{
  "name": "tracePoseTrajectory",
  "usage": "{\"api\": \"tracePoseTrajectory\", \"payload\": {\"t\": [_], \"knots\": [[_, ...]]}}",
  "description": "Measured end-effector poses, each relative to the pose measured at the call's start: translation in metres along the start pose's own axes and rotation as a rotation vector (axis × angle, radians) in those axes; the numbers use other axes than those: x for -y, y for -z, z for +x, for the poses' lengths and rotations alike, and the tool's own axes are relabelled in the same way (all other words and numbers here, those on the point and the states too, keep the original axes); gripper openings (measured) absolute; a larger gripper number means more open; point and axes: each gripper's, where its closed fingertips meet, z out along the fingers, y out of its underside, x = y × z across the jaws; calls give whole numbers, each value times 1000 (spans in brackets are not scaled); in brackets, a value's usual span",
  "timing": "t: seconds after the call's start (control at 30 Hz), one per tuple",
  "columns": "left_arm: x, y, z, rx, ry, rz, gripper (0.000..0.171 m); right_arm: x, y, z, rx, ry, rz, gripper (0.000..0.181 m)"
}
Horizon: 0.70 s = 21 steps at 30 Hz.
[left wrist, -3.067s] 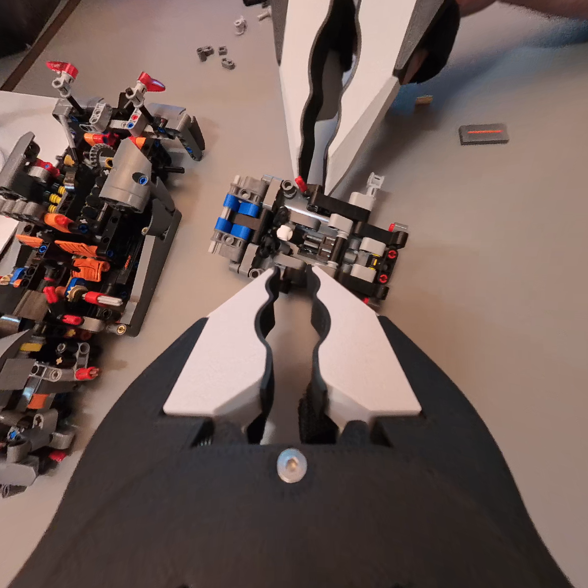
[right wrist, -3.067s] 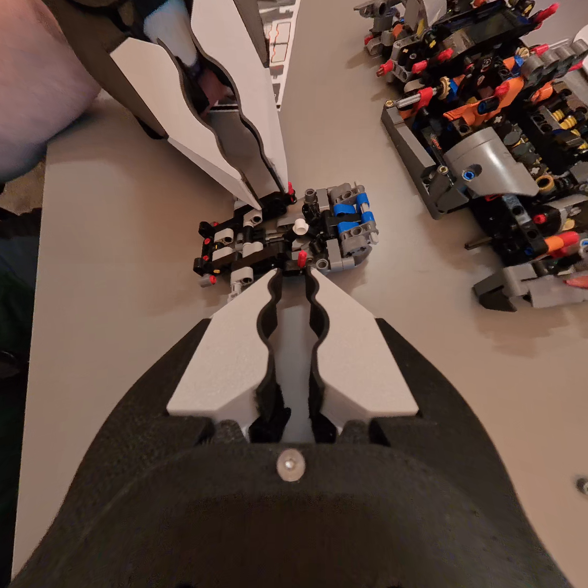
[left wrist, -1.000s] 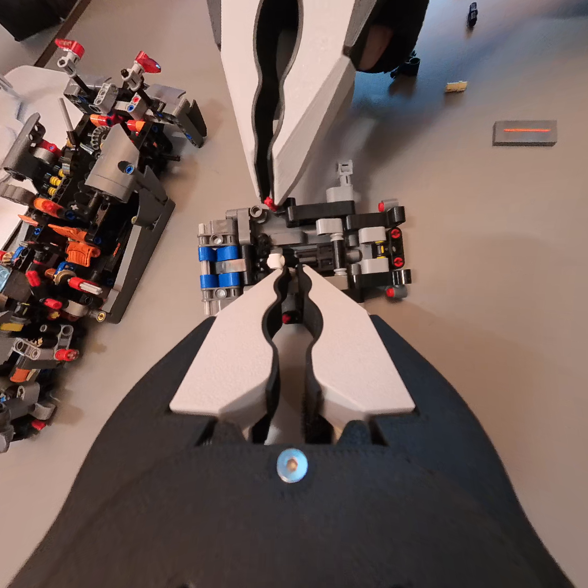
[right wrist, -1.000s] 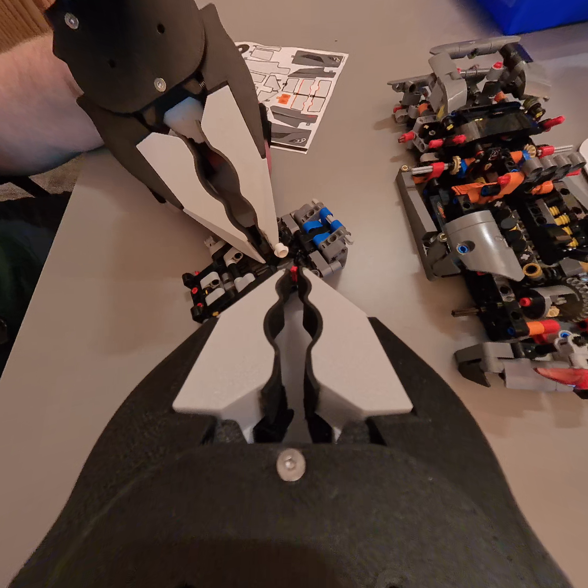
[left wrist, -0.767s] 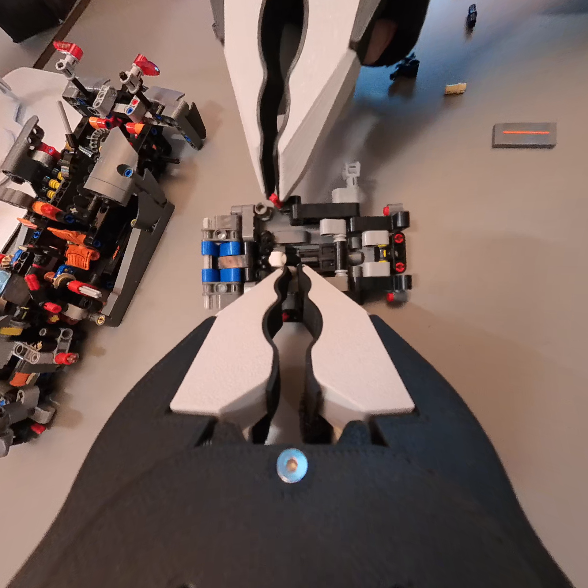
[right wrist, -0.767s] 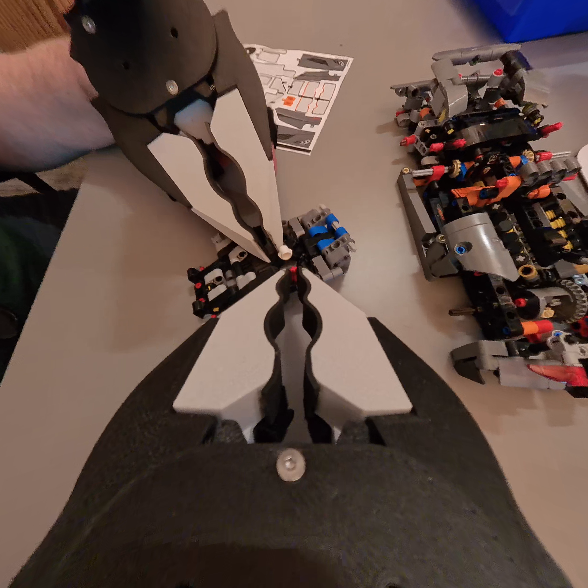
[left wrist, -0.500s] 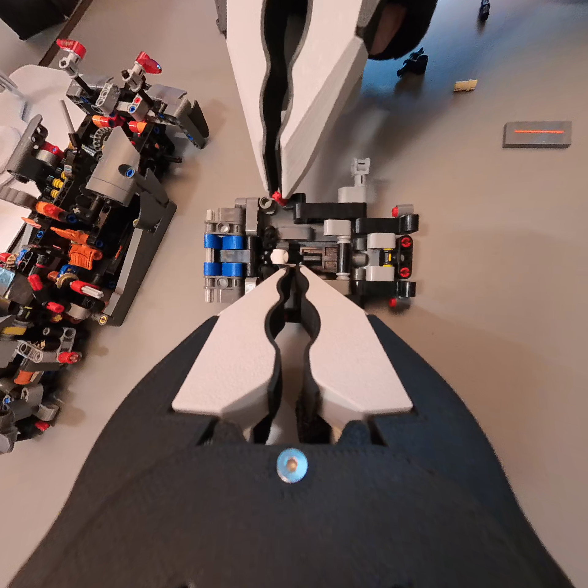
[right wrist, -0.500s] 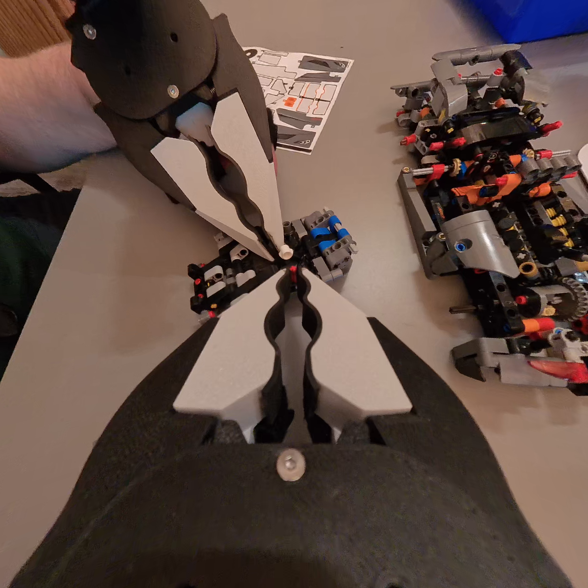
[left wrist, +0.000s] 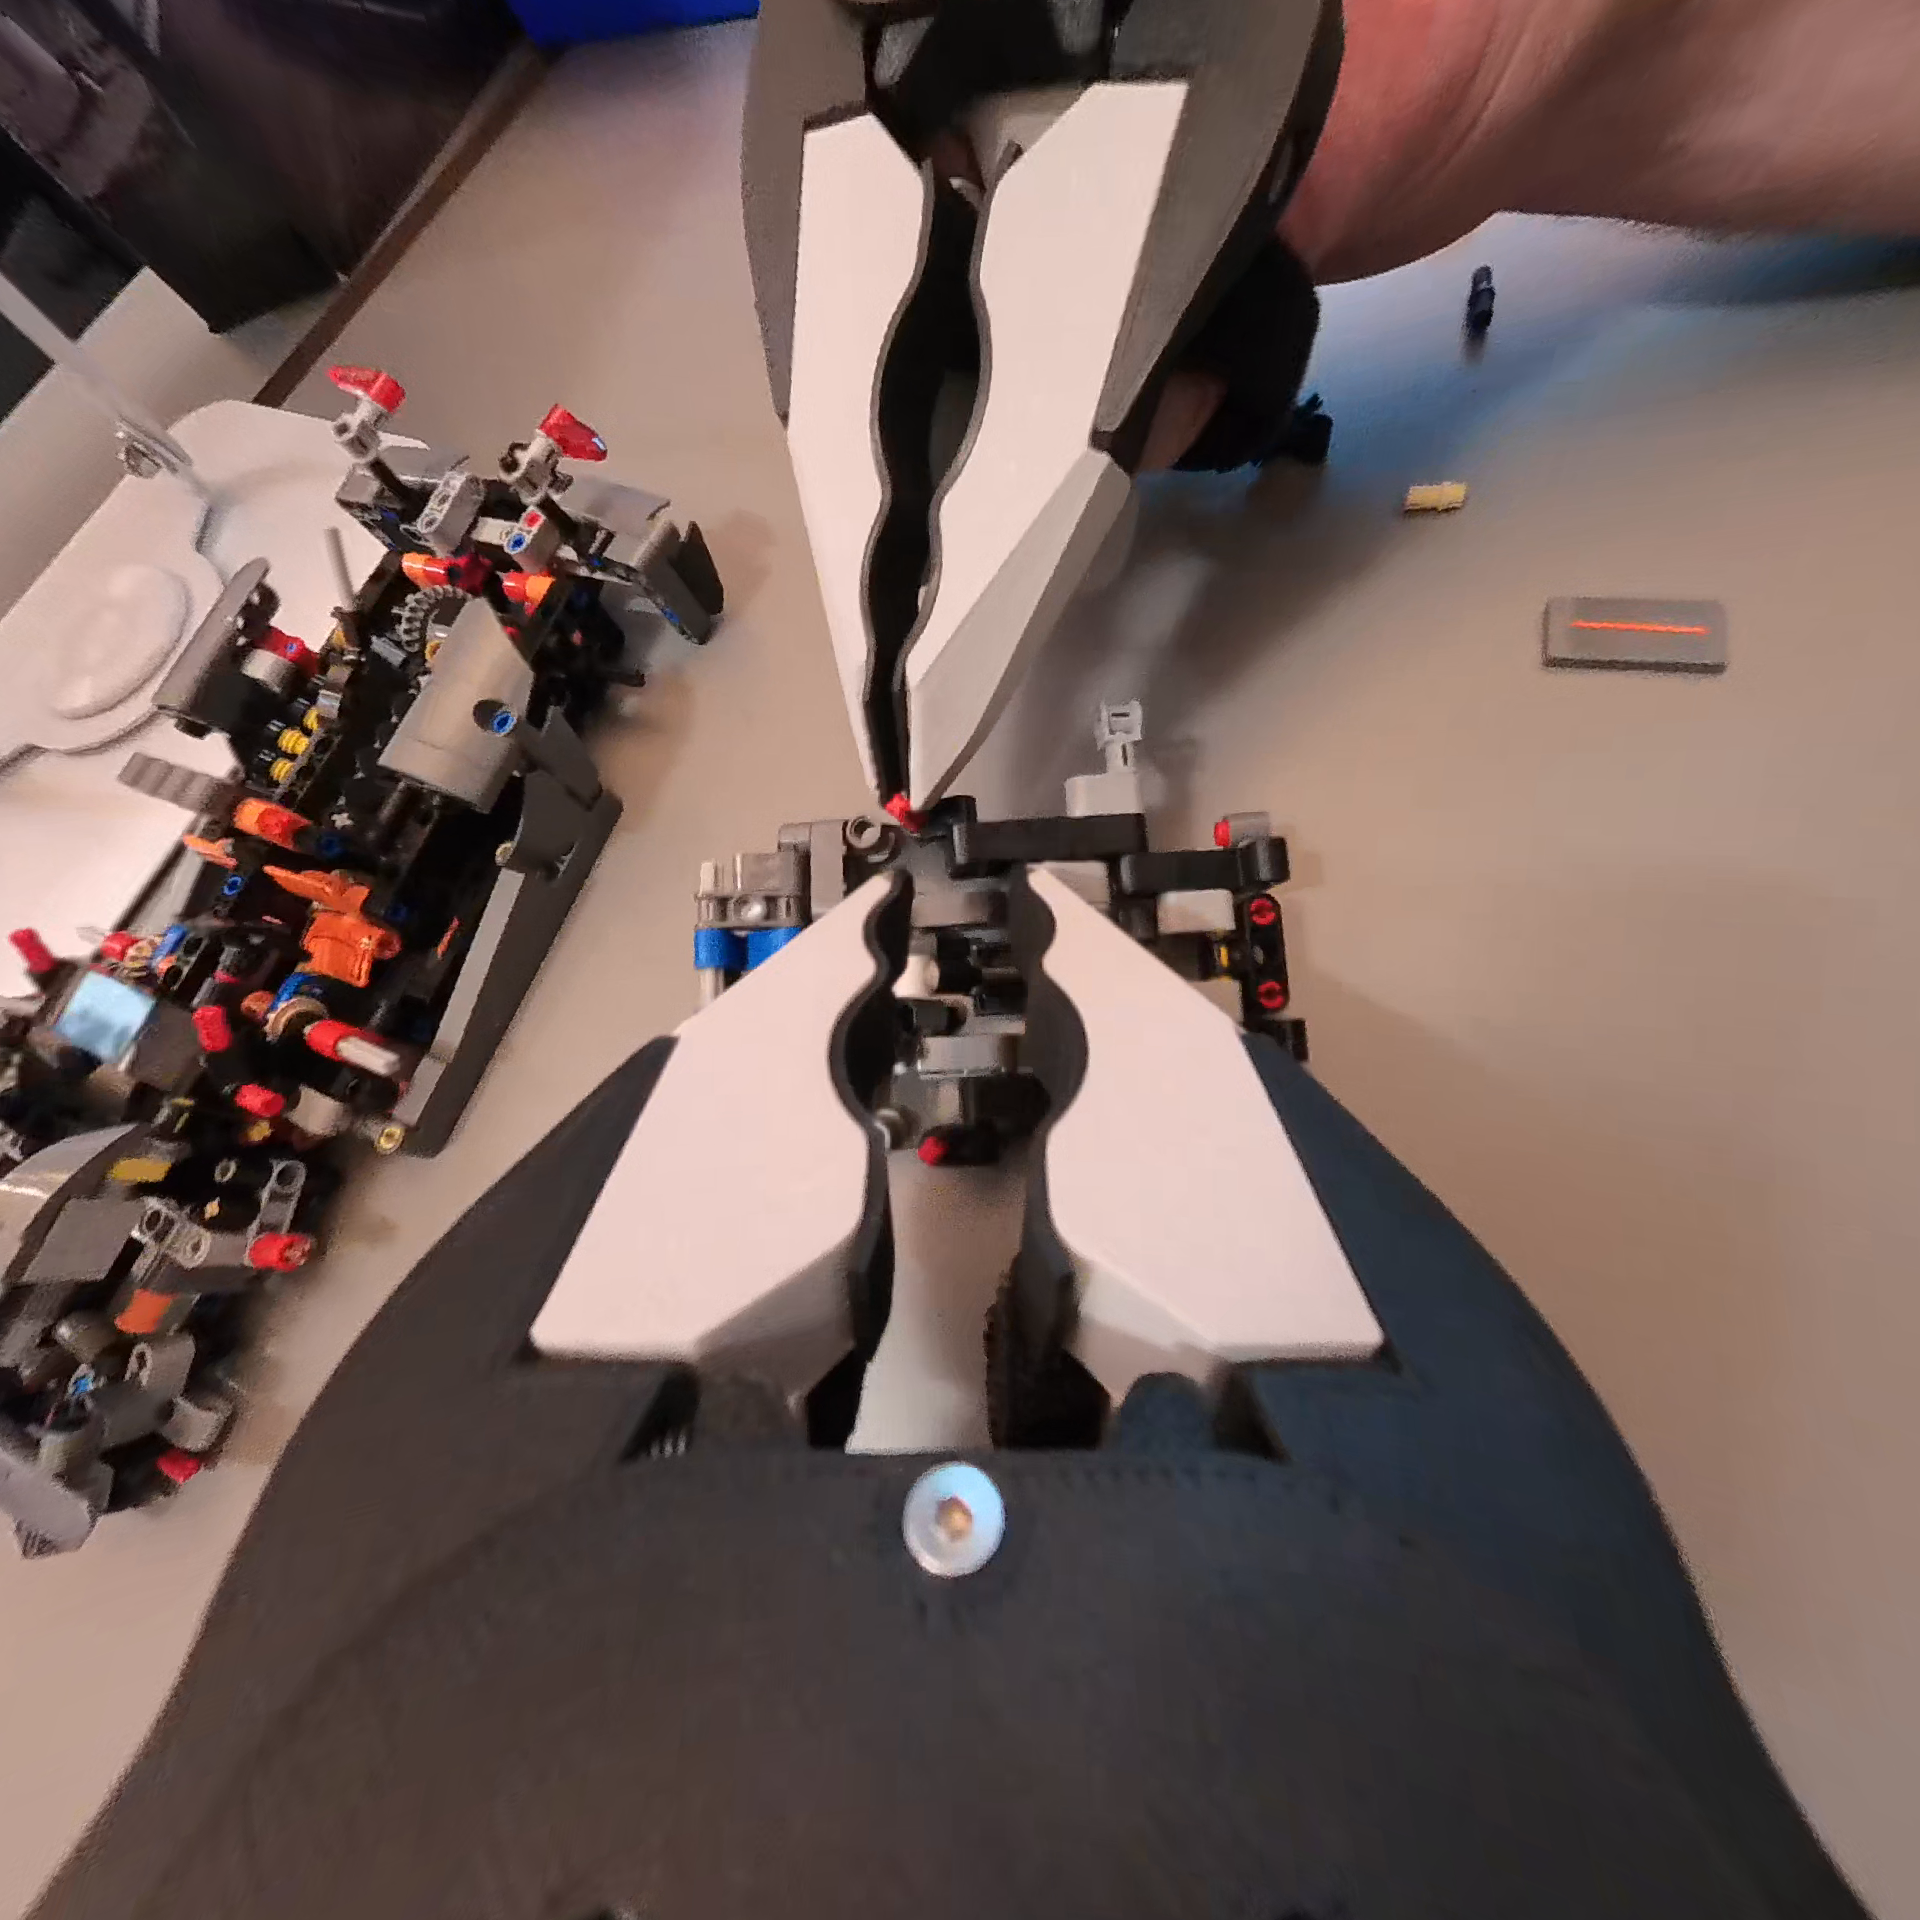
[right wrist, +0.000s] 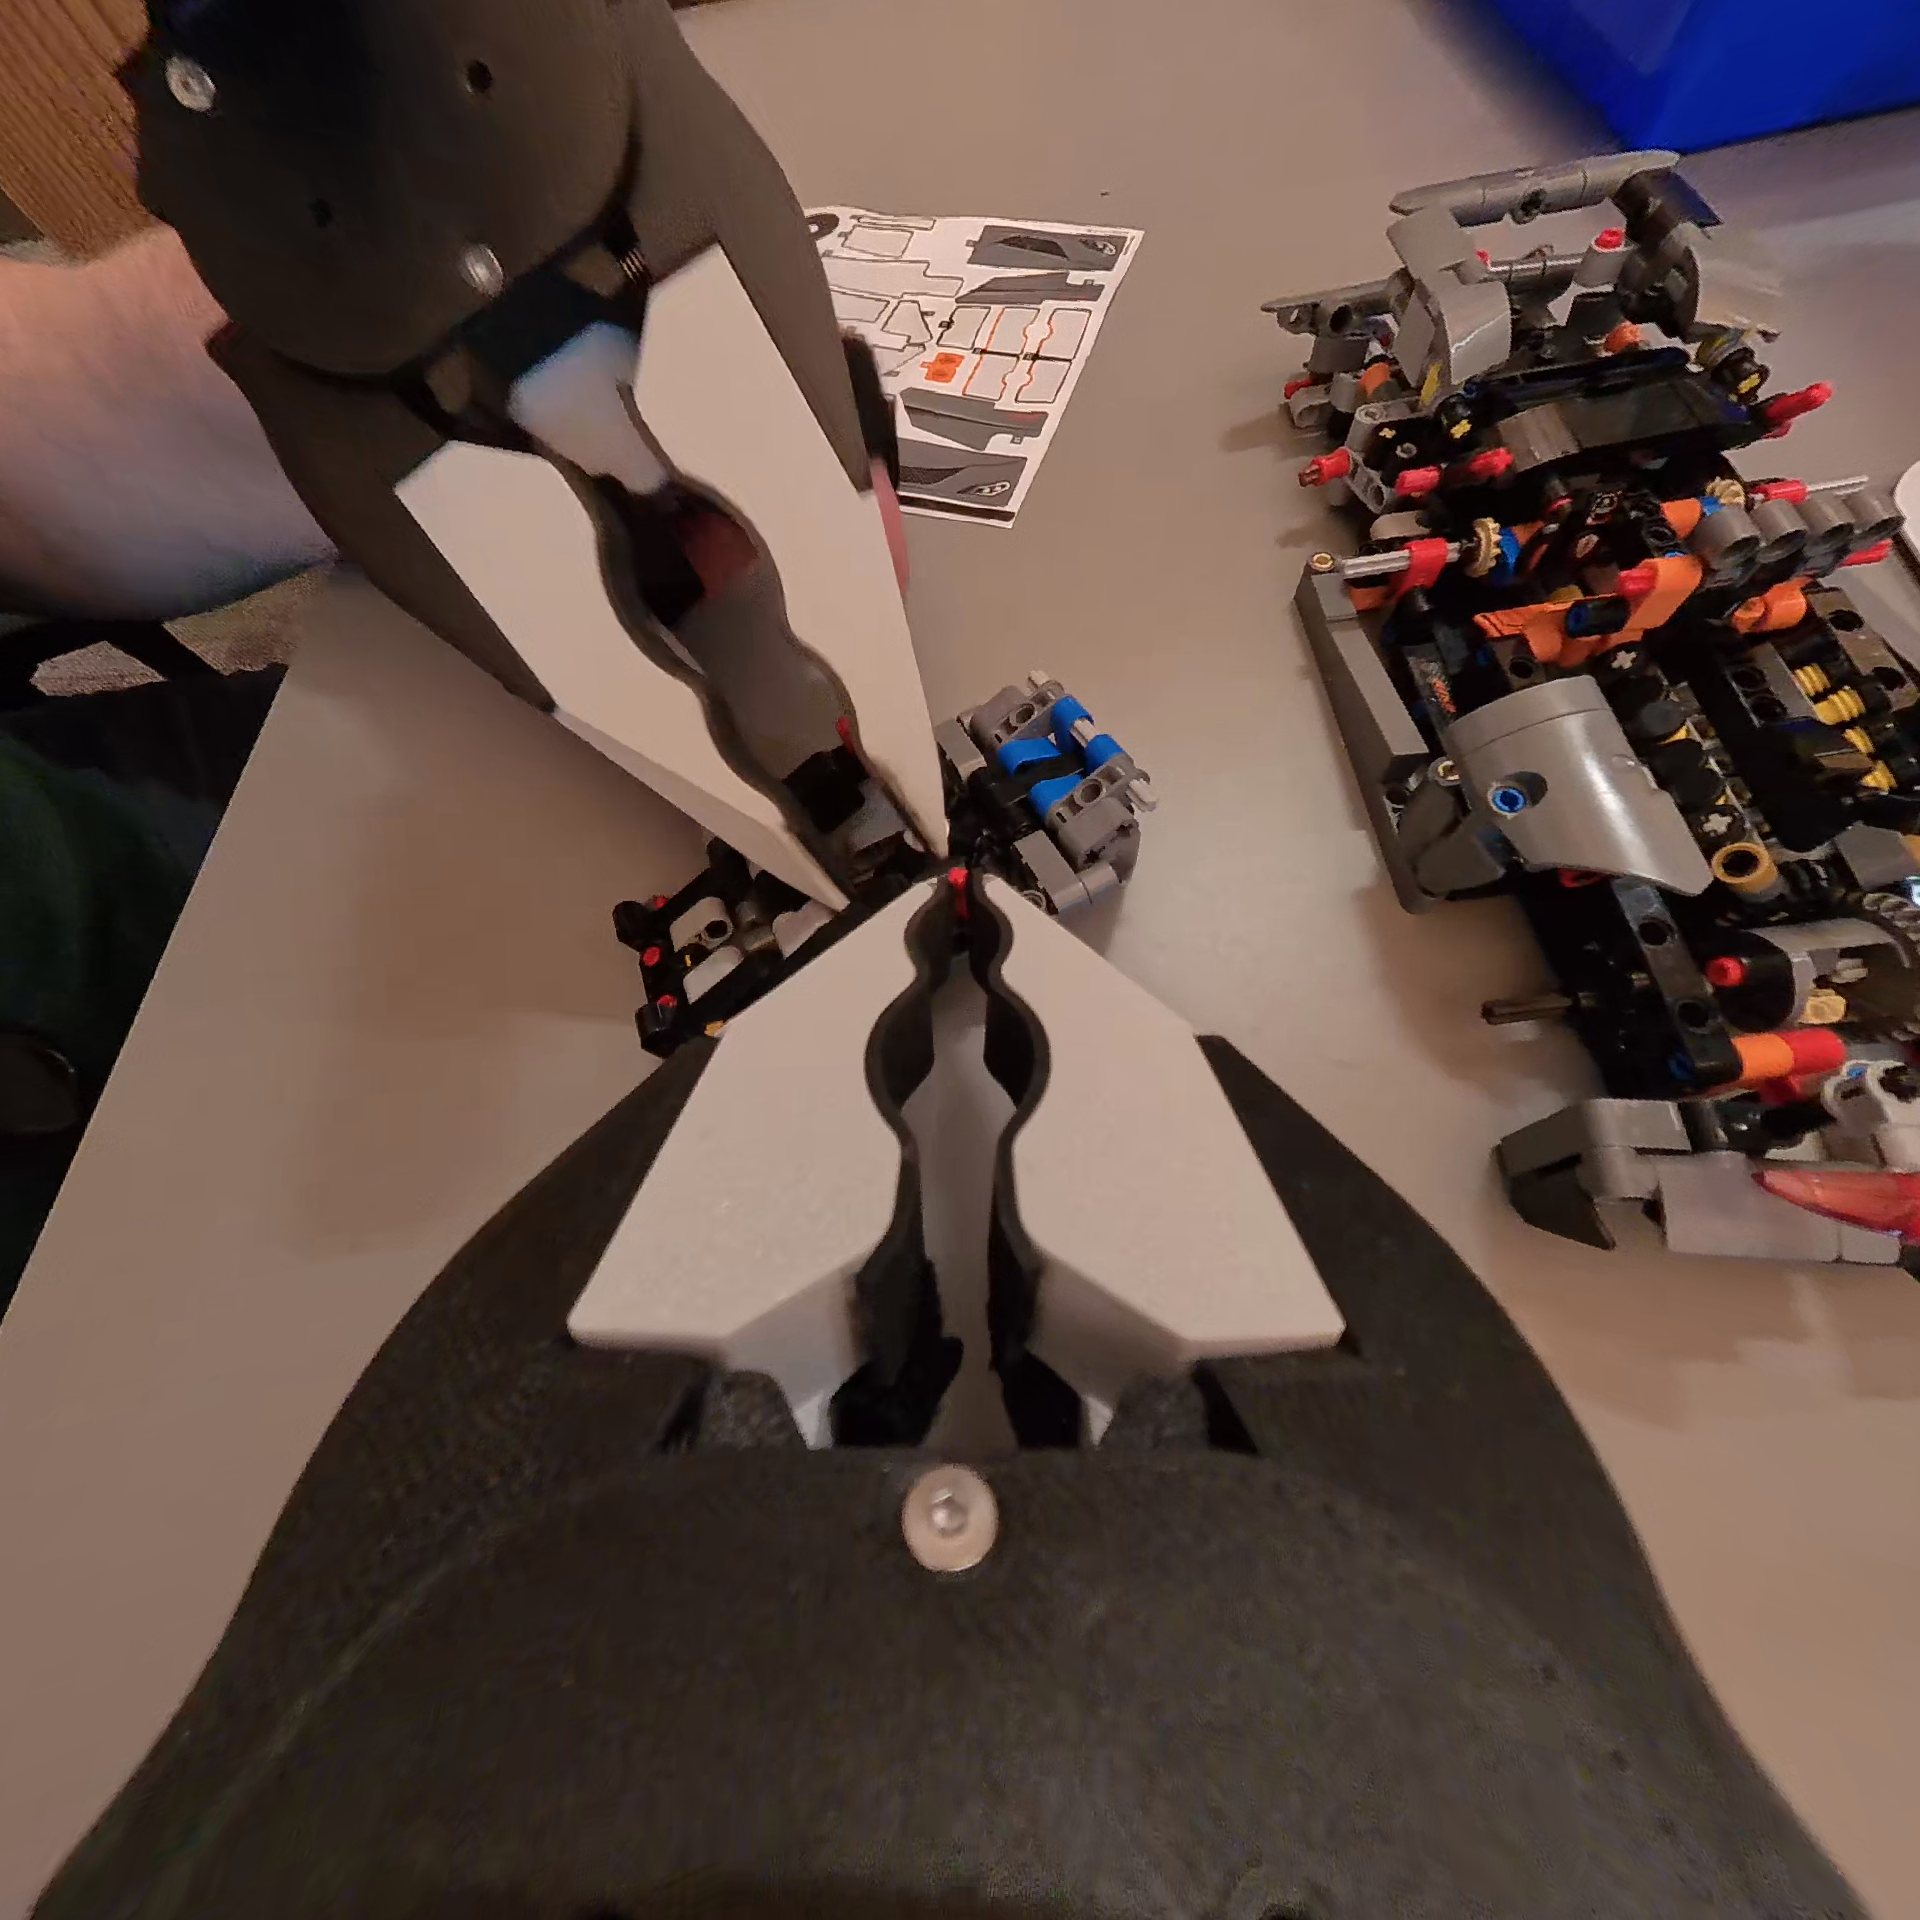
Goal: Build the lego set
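Observation:
A small black, grey and blue lego assembly (left wrist: pixel 1091 831) lies on the grey table; it also shows in the right wrist view (right wrist: pixel 1060 790). My left gripper (left wrist: pixel 961 894) reaches over it, jaws closed on its black middle part, which fills the gap between them. From the other side the left gripper (right wrist: pixel 888 868) comes down on the assembly from the upper left. My right gripper (right wrist: pixel 956 899) is shut on a small red pin (right wrist: pixel 956 894) and holds it against the assembly's edge. In the left wrist view the right gripper (left wrist: pixel 902 790) comes from the top with the red pin (left wrist: pixel 902 808) at its tip.
A large part-built lego car chassis (left wrist: pixel 416 779) lies beside the assembly (right wrist: pixel 1610 727). A sticker sheet (right wrist: pixel 987 343) lies behind. A dark tile with an orange line (left wrist: pixel 1631 634) and a tan pin (left wrist: pixel 1434 497) lie loose. A blue bin (right wrist: pixel 1714 62) stands far back.
My left gripper has moved forward over the small assembly and its jaws have widened around the middle part. The right gripper keeps the red pin at the assembly's edge.

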Motion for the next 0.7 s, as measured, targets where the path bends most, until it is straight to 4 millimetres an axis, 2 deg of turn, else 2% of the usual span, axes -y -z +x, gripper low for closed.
{"api": "tracePoseTrajectory", "payload": {"t": [0.07,0.47,0.57,0.63,0.7], "knots": [[-3,-8,2,-14,1,-19,9,-1,0,0,-6,7,-6,0],[-3,-11,8,-73,49,7,7,-4,2,-4,44,-6,30,0],[-12,-16,3,-34,25,-40,0,5,5,-16,121,-4,94,0],[-9,-16,7,-50,24,-29,0,-11,0,-7,61,-1,-14,0],[-10,-16,5,-20,0,-44,0,-4,3,-13,122,-46,43,0]]}}
